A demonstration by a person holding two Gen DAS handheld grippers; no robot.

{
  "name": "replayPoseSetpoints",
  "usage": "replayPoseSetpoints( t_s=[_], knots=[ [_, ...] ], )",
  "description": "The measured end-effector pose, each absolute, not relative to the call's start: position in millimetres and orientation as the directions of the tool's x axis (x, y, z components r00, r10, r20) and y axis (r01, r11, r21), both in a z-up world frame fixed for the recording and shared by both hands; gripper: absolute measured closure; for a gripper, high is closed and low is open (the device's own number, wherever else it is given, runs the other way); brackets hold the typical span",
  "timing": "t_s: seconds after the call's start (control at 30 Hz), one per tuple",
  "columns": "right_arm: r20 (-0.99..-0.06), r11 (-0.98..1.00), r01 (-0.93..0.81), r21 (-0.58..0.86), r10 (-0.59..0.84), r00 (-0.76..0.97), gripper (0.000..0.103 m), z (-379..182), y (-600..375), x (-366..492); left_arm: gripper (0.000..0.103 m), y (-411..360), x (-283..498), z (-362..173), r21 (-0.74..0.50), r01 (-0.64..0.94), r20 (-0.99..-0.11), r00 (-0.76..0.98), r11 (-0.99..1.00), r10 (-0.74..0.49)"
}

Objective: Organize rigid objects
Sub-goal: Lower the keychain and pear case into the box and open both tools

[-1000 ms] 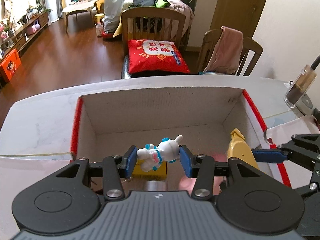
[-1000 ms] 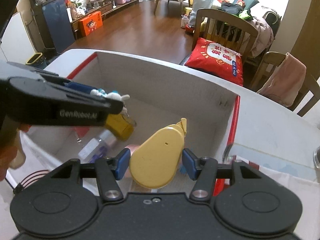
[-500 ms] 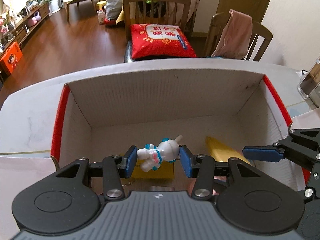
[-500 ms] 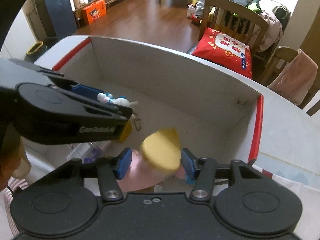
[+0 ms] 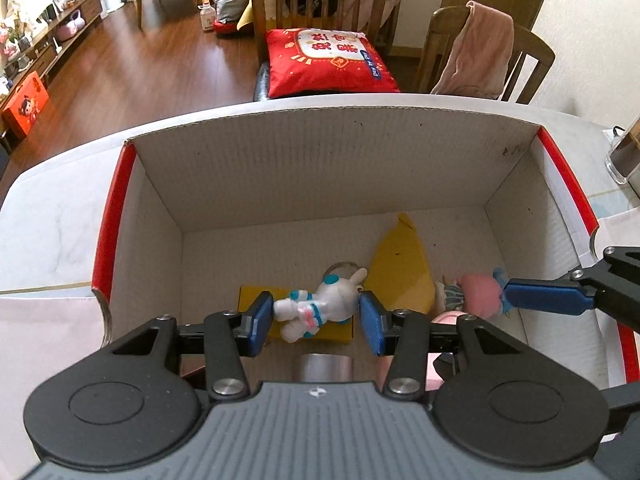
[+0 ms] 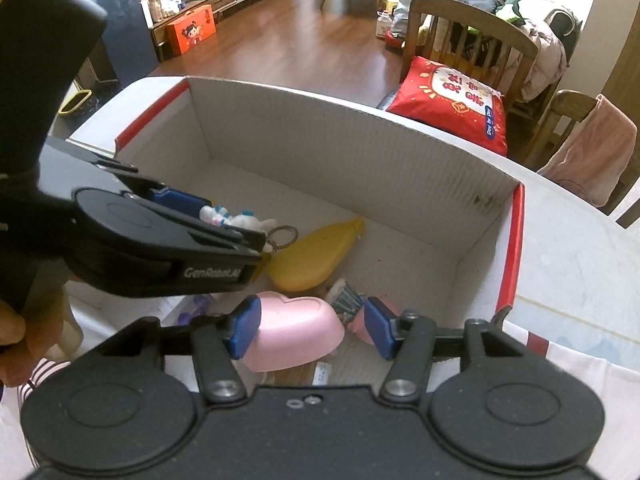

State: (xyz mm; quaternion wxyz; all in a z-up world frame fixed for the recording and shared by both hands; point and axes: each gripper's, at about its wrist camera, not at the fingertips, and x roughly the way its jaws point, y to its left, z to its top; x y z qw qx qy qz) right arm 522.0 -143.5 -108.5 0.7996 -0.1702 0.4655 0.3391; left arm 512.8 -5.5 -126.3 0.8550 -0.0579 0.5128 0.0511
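Cushion (image 5: 329,62) behind (script unreadable) — "GenRobot.AI" gripper (image 6: 224,236).

The box (image 5: 320,168) sits on the desk (image 5: 52,220); inside it, the drop-shaped case (image 5: 402,272) lies toward the back, the flat block (image 5: 256,296) left of it, the heart-shaped case (image 6: 294,330) nearer the front, the doll (image 5: 478,294) to the right; two chairs (image 5: 320,4) stand behind the desk.

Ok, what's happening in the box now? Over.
Left gripper shut on white-and-blue bunny keychain figure, over white cardboard box. Right gripper opening, nothing held. Yellow teardrop case inside.
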Motion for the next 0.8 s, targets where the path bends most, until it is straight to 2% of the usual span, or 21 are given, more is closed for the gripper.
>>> replayPoseSetpoints(
  t_s=[0.1, 0.33, 0.43, 0.6, 0.8],
  knots=[
    [-0.856, 0.714, -0.699, 0.044, 0.387, 0.342, 0.042, -106, -146, 520, 0.047, -5, 512, -123, -0.051, -0.148, -0.880, 0.474, 0.988, 0.026],
    [-0.843, 0.715, -0.697, 0.054, 0.407, 0.353, 0.040, -95, -154, 516, 0.045, -3, 499, -112, -0.058, -0.159, -0.869, 0.494, 0.986, 0.029],
    [-0.835, 0.716, -0.696, 0.060, 0.418, 0.358, 0.039, -90, -158, 513, 0.039, -3, 490, -104, -0.066, -0.166, -0.860, 0.509, 0.984, 0.028],
    [-0.821, 0.717, -0.693, 0.068, 0.435, 0.370, 0.029, -82, -164, 503, 0.039, -4, 478, -91, -0.069, -0.177, -0.852, 0.522, 0.982, 0.034],
    [-0.805, 0.710, -0.701, 0.067, 0.453, 0.382, 0.024, -70, -173, 489, 0.039, -8, 459, -77, -0.069, -0.184, -0.842, 0.538, 0.980, 0.042]
  ],
)
